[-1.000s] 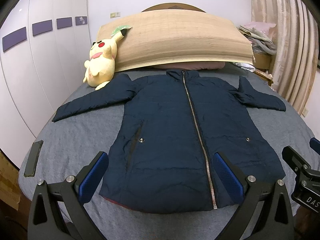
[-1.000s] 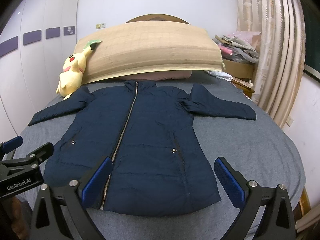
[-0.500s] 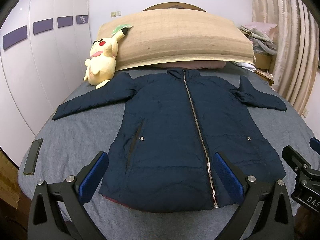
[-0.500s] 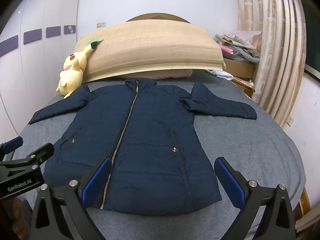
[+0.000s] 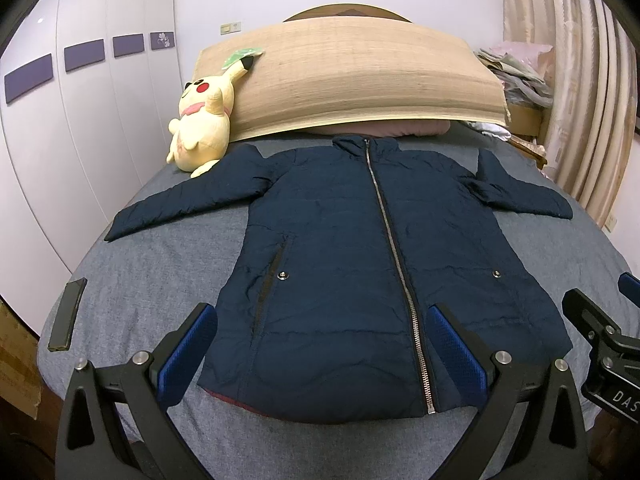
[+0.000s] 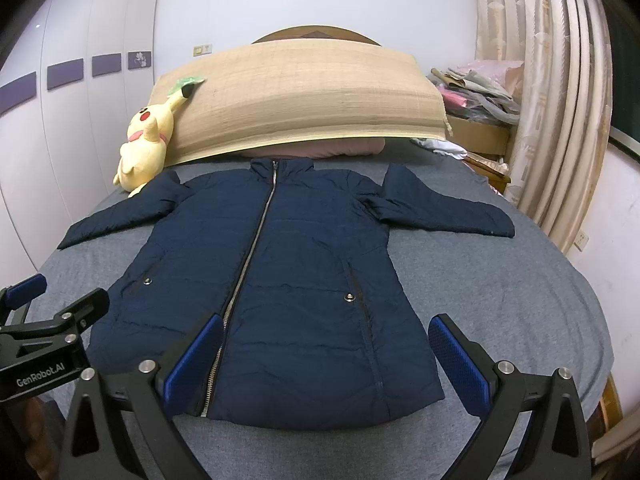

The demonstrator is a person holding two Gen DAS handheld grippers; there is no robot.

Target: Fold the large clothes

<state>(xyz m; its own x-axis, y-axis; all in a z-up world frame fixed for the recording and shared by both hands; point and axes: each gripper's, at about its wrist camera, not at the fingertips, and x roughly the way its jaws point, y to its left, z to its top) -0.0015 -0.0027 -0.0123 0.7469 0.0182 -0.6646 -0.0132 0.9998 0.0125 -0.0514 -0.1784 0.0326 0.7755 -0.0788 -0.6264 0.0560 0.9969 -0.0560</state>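
- dark flat device (image 5: 67,314): lies at the left edge of the bed, well apart from the jacket; what it is cannot be told.
- bed (image 5: 152,264): grey cover, bare strips left and right of the jacket and along the near edge; white wardrobe wall close on the left side.
- left gripper (image 5: 322,346): fingers spread wide, holding nothing; hovers above the near hem, blue pads (image 5: 188,350) either side of the jacket's left half.
- plush toy (image 5: 202,124): yellow, leaning on the headboard mat, touching or just beside the left sleeve's shoulder end.
- jacket (image 6: 280,272): navy, zipped, spread flat face up in the middle of the bed, collar toward the headboard, both sleeves stretched outward; a sliver of reddish lining shows under the left hem.
- woven mat (image 6: 296,92): tan, propped across the headboard; a pinkish pillow partly hidden beneath it, just behind the collar.
- right gripper (image 6: 326,358): fingers spread wide, empty; above the hem's right corner, one pad over the zip, the other over bare cover.
- clutter pile (image 6: 476,92): bags and fabric on a box at the bed's far right corner; contents hard to make out.
- curtain (image 6: 560,92): pale folds, close to the right bed edge.
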